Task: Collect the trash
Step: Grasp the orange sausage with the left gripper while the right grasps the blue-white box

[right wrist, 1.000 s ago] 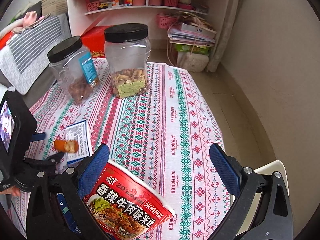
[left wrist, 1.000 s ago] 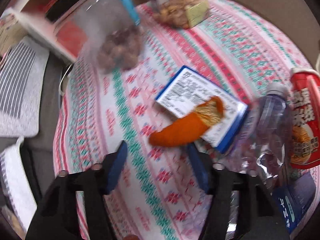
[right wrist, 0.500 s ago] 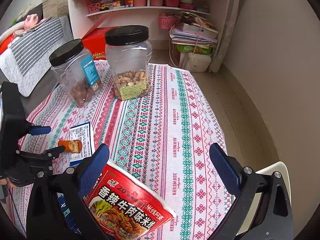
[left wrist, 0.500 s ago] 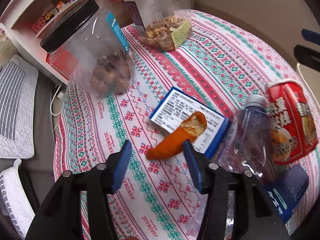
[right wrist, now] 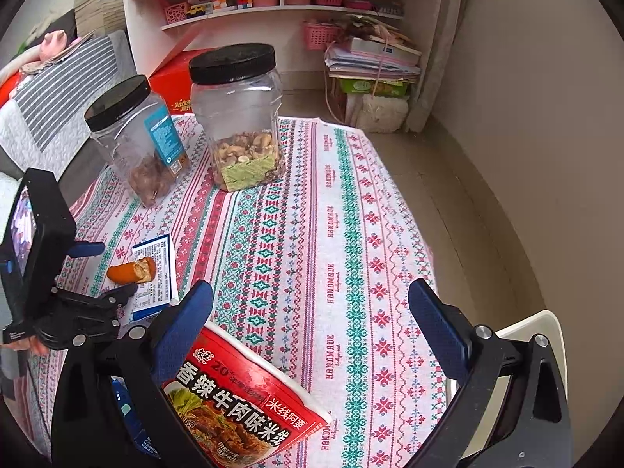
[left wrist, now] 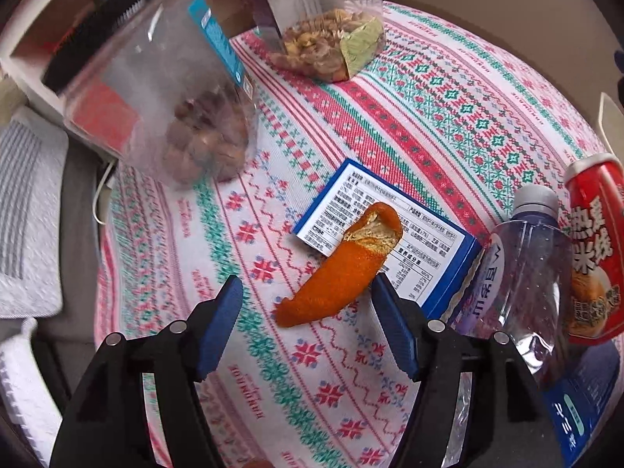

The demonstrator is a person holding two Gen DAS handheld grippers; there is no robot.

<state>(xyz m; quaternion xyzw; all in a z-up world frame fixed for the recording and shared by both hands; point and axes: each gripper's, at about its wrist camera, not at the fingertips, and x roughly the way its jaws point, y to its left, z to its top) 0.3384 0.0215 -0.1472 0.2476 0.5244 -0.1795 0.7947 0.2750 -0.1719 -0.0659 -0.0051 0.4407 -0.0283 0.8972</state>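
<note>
Left gripper (left wrist: 308, 306) is spread, nothing clamped; its jaws have just been opening, and the near tip of the orange peel (left wrist: 339, 273) sits in the gap, touching neither pad. We see the peel's far end resting on the blue-edged box (left wrist: 425, 249), which blocks the right side, with the water bottle (left wrist: 526, 269) and red noodle cup (left wrist: 592, 249) just beyond. Left of the peel we have bare tablecloth (left wrist: 448, 117) up to the table edge; two jars (left wrist: 171, 117) stand farther off. Right gripper (right wrist: 312, 323) is wide open and empty, hovering over the noodle cup (right wrist: 241, 409), with open cloth running to the far and right table edges.
</note>
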